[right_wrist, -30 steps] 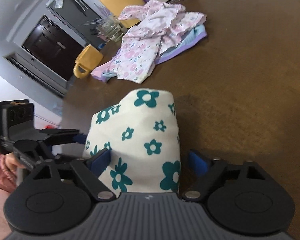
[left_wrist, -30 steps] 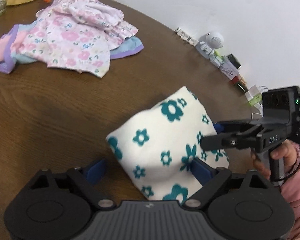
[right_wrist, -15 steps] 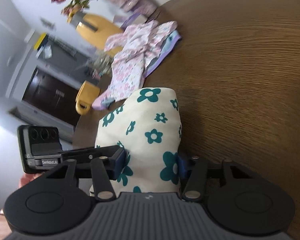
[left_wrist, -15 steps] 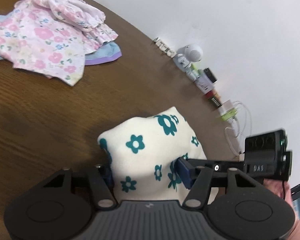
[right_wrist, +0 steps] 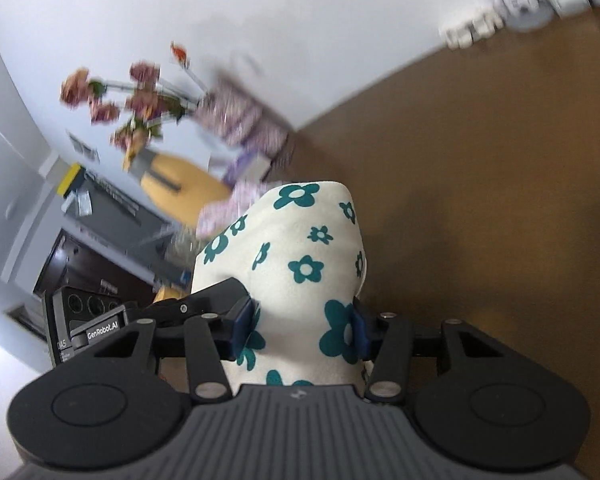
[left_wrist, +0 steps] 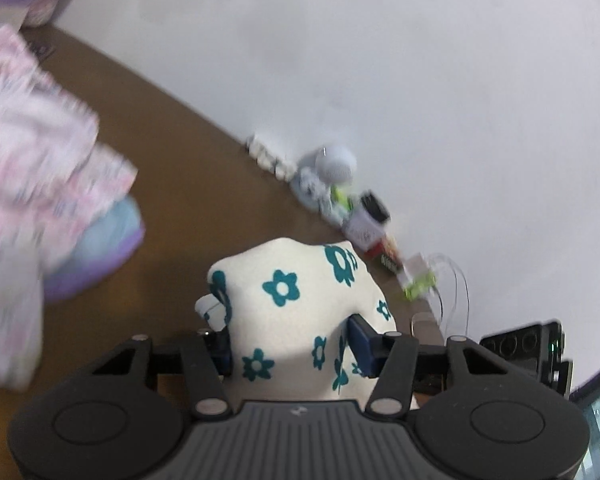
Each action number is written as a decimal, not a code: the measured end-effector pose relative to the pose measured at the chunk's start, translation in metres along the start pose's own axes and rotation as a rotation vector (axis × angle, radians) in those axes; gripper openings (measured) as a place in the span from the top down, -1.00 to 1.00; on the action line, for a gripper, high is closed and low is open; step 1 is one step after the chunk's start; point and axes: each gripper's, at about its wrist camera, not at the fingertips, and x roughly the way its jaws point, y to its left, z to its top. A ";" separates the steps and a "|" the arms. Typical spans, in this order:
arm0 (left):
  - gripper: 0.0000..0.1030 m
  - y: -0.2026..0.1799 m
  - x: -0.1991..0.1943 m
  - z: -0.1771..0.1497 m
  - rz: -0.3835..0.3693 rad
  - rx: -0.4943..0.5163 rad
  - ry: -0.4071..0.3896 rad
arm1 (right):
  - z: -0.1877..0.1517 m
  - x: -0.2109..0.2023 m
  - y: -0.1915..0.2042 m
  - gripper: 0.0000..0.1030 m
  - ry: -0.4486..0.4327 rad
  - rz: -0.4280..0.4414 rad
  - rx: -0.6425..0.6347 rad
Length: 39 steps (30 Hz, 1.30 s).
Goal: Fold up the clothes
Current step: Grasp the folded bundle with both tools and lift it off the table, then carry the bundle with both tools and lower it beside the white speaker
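Left tongs: I have them clamped on the cream garment with teal flowers, jaws just closed.
Right tongs: clamped on it too.
Garment: lower centre, raised over the counter for folding.

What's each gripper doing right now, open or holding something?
Left gripper: closed on the cream flowered cloth.
Right gripper: closed on the same cloth.

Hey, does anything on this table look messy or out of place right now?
Yes: the pink floral clothes lie in a crumpled, unfolded heap on the brown table, over a blue-and-purple garment. Nothing looks spilled or damaged.
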 end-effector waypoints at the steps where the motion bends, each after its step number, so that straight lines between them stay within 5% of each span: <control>1: -0.02 0.000 0.007 0.013 0.005 -0.003 -0.012 | 0.012 0.005 -0.002 0.06 -0.019 0.002 0.007; 13: -0.04 0.041 0.147 0.145 0.062 -0.060 -0.004 | 0.145 0.088 -0.086 0.06 -0.169 0.005 0.130; 24: -0.12 0.043 0.276 0.168 0.035 0.010 0.111 | 0.181 0.088 -0.161 0.05 -0.262 -0.133 0.176; 30: -0.32 0.047 0.289 0.171 0.057 0.026 0.138 | 0.188 0.094 -0.156 0.00 -0.252 -0.211 0.123; 33: -0.50 0.052 0.283 0.174 0.075 0.005 0.135 | 0.189 0.098 -0.148 -0.18 -0.250 -0.233 0.091; 39: -0.53 0.016 0.217 0.175 0.133 0.144 -0.042 | 0.188 0.062 -0.127 -0.32 -0.361 -0.272 -0.038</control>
